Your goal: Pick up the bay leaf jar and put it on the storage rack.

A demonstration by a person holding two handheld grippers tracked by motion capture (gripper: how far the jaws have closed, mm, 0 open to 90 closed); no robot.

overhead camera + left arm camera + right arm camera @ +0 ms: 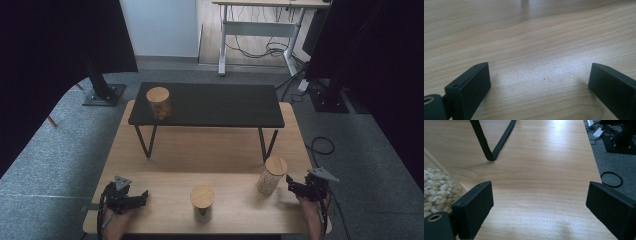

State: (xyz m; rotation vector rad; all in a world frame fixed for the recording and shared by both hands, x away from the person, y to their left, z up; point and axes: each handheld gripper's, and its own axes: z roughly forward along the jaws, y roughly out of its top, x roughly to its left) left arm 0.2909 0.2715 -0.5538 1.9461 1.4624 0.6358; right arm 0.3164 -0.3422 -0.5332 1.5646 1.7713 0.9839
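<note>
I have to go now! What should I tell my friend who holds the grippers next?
Left gripper: open, holding nothing, low over the wooden table.
Right gripper: open, holding nothing, right beside the jar of pale pieces.
Middle jar: at the table's front edge, untouched.
Third jar: on the black shelf, left end.
Done: one jar sits on the shelf.
Left: probably gripping the right jar next.

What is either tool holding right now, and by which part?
Nothing is held. The left tool is open over bare tabletop. The right tool is open too, with the jar of pale pieces just beside it, outside its jaws.
</note>
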